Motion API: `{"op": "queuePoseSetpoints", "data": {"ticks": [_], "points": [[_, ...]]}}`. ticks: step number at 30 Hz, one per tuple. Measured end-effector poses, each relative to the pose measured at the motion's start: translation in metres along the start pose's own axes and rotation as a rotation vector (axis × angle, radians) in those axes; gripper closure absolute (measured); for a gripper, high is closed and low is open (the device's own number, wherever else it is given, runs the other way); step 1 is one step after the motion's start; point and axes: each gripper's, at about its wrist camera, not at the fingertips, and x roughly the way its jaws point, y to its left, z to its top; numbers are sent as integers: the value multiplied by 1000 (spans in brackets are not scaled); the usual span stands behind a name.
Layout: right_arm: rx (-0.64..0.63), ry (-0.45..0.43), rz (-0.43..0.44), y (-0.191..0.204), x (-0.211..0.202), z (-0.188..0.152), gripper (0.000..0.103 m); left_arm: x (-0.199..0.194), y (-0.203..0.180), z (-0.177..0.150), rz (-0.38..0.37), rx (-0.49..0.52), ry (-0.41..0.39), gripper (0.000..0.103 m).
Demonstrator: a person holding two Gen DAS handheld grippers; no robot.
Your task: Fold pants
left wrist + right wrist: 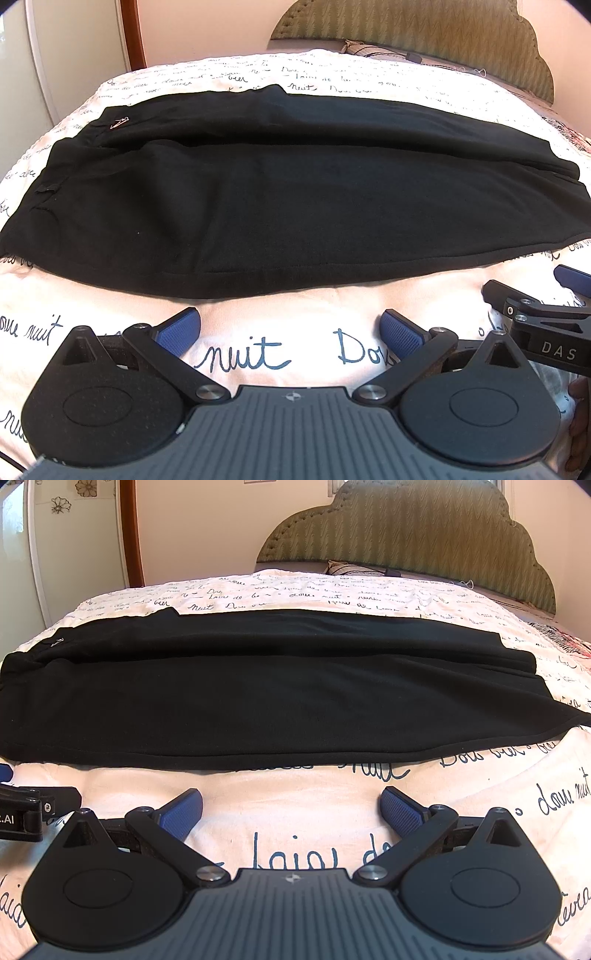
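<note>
Judging progress: early to middle; the lengthwise fold looks done, the crosswise folds are left.
Left gripper (290, 330): nearest the lens, fingers spread wide, nothing between them, hovering over bare bedspread just short of the pants' near edge.
Right gripper (291, 808): beside the left one, fingers equally wide apart and empty, also short of the hem line.
Bedspread (295, 797): white with handwritten script, carrying the garment.
Pants (258, 192): black, lying flat across the bed, one leg seemingly stacked on the other, waist to the left, cuffs to the right.
Left to do: probably bringing the cuffs toward the waist, then halving again.
Headboard (424, 528): padded, green, well behind the pants.
</note>
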Motion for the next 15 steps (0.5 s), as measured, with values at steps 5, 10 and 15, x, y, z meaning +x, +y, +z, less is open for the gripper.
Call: {"op": "queuePoseSetpoints", "data": {"ticks": [5,10,15], "points": [[0,-1,0,0,0,0,0,0,1,1,0,-1,5,0],[0,0,0,0,0,0,0,0,2,2,-1,-2,5,0],[-1,-1,0,0,0,-1,0,1,2,2,0,-4,9,0]]}}
